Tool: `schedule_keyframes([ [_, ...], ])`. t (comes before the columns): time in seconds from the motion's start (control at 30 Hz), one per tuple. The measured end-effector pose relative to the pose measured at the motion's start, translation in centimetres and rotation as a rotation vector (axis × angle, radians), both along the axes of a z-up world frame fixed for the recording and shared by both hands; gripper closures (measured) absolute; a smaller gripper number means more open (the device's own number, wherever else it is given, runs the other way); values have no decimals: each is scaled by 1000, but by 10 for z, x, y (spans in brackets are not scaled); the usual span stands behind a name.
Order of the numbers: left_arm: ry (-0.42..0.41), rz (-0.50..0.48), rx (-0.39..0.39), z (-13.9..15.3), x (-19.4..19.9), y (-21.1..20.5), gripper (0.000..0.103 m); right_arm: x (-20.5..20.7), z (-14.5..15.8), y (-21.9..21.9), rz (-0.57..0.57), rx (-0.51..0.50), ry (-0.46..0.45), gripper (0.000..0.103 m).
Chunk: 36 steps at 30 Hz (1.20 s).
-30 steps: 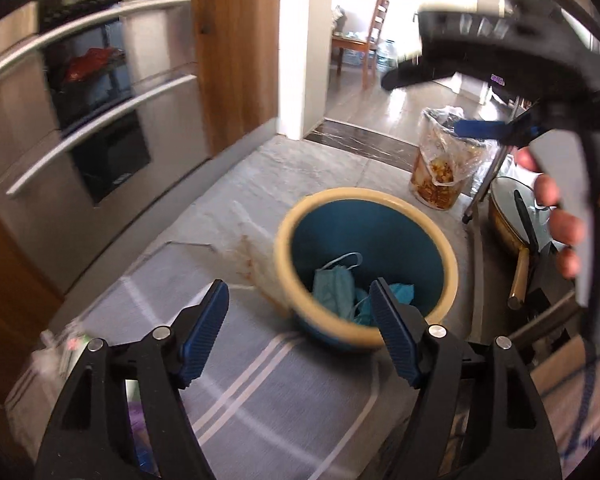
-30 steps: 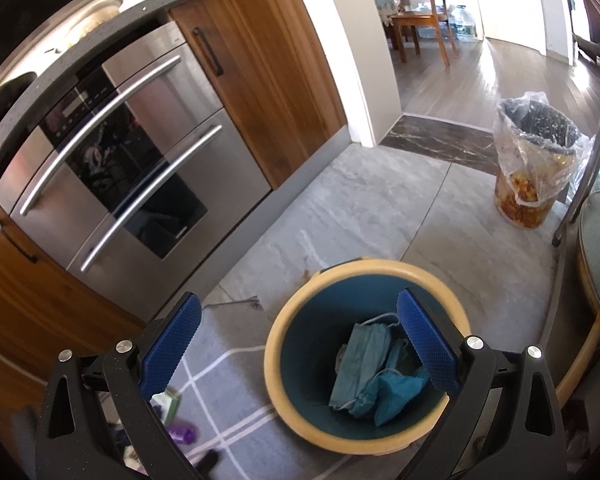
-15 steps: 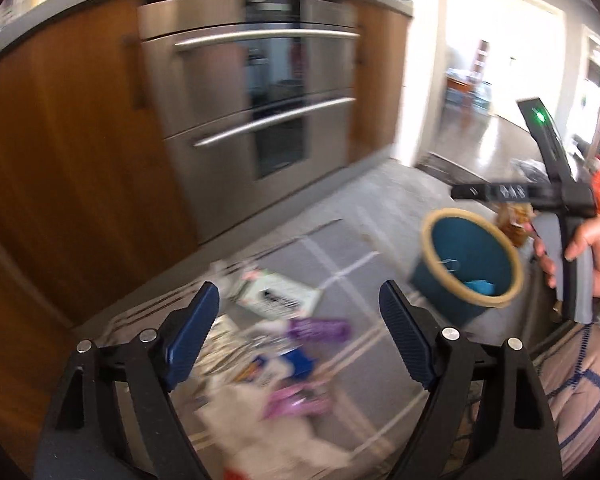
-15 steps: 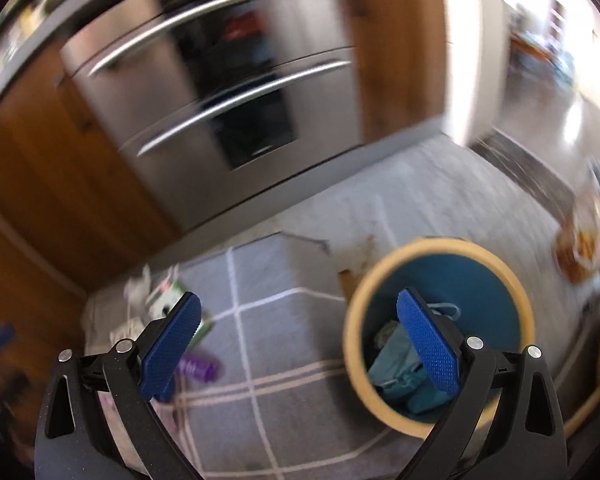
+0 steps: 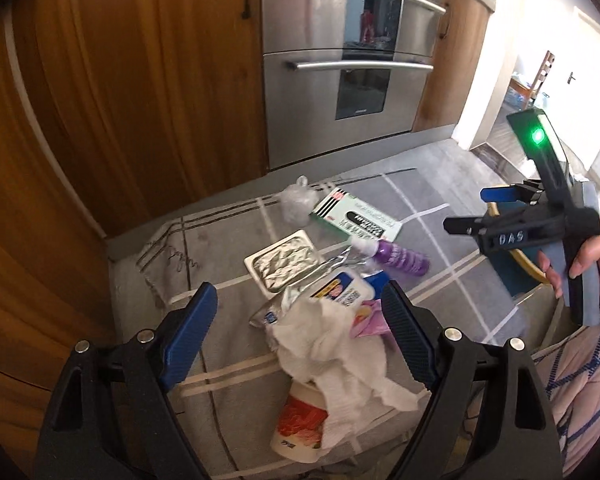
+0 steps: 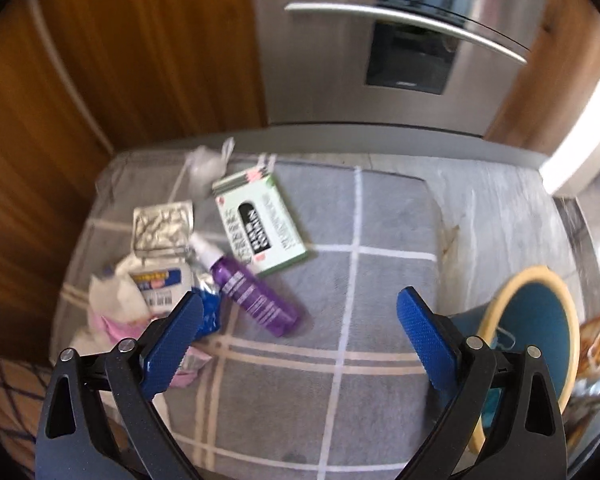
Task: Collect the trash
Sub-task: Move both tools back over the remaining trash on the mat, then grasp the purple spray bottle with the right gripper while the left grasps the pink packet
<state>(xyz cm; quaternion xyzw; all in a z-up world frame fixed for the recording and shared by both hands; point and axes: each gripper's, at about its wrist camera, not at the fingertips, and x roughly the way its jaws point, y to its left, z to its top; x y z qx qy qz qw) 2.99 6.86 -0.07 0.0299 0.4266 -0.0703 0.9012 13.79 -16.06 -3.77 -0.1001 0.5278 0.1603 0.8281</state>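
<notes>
We hold our left gripper (image 5: pixel 296 332) tilted steeply down over the trash heap on the grey rug (image 5: pixel 440 240), its blue pads spread wide with nothing clamped between them; a crumpled white tissue (image 5: pixel 332 344) lies below the gap. Our right gripper (image 6: pixel 300 340) also points steeply down over the rug, jaws wide apart and empty; in the left wrist view its black body sits in our right hand (image 5: pixel 592 256), to the right of the rug. The trash lies in a loose cluster on the rug: a purple spray bottle (image 6: pixel 256 296) near its middle, a green-and-white box (image 6: pixel 260 224) just behind the bottle, a foil tray (image 6: pixel 162 224) towards the rug's left side, a knotted clear bag (image 6: pixel 204 164) at the rug's far edge, and a white bottle with a blue-yellow label (image 5: pixel 340 292) and a paper cup (image 5: pixel 300 424) by the tissue. The blue bin with a yellow rim (image 6: pixel 540 320) stands at the rug's right edge on the grey stone floor (image 6: pixel 500 208). Behind the rug are wooden cabinets (image 5: pixel 120 100) and a steel oven (image 5: pixel 348 60).
</notes>
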Motion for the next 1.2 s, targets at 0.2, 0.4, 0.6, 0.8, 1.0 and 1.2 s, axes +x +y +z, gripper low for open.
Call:
schedule_keyframes([
  [0.2,25,-103,20,-12,-2,-22,20,-10,-29,26,165,-127,16,8],
  [0.4,67,-186,7,-28,5,-57,20,-5,-44,34,197,-125,42,20],
  [0.6,113,-213,2,-45,19,-70,24,3,-67,43,250,-164,55,33],
  [0.8,180,-253,33,-66,30,-79,36,9,-84,47,290,-174,80,40],
  [1.0,281,-246,27,-94,45,-79,45,12,-93,54,309,-182,102,50],
  [1.2,340,-258,34,-106,47,-79,80,14,-94,53,284,-175,117,60],
])
